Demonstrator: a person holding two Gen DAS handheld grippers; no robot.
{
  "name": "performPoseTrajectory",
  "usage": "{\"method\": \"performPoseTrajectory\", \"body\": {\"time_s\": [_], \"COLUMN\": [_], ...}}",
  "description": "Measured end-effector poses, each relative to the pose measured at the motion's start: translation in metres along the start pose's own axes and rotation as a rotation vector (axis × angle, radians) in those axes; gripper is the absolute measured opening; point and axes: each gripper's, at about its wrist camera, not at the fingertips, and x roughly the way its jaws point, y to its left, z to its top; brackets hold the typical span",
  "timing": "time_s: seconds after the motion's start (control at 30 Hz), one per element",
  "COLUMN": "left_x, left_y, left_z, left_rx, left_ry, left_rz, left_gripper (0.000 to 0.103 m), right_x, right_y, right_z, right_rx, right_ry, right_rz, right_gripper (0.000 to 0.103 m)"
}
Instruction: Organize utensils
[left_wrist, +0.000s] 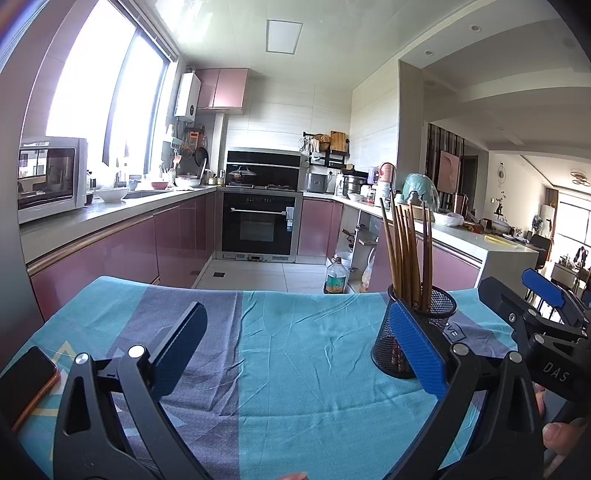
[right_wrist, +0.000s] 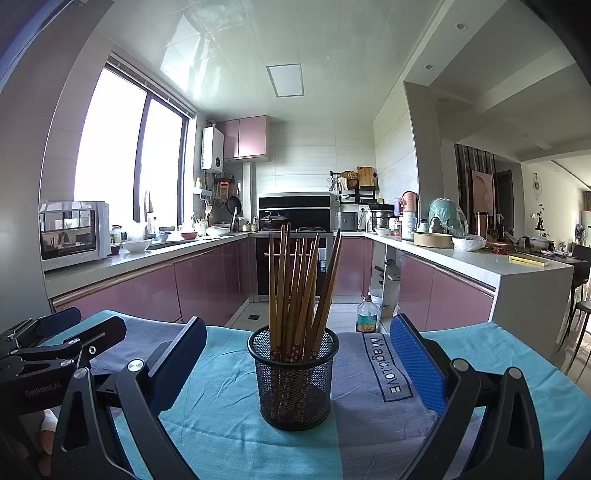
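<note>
While chopsticks (right_wrist: 295, 288) stand upright in the mesh cup (right_wrist: 293, 380), both grippers, left (left_wrist: 299, 350) and right (right_wrist: 299, 369), gape empty. A phone (left_wrist: 27, 384) lies far left on the cloth (left_wrist: 314, 369).

Bright window (left_wrist: 99, 92) glare; sharp, fisheye-warped edges.

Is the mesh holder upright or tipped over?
Upright: the mesh holder stands on its base on the cloth, chopsticks rising from its open top.

wooden chopsticks (right_wrist: 295, 291) upright in mesh cup (right_wrist: 293, 384)
</note>
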Motion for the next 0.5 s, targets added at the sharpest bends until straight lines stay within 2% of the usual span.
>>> {"method": "performPoseTrajectory", "body": {"time_s": [0.5], "left_x": [0.0005], "left_y": [-0.0002], "left_z": [-0.0015], "left_rx": [0.002], "left_ry": [0.0], "left_rz": [0.001], "left_gripper": [0.097], "right_x": [-0.0004], "right_y": [-0.0004], "right_z": [0.0003], "right_rx": [0.005], "right_ry": [0.003], "right_rz": [0.003], "right_gripper": [0.096]}}
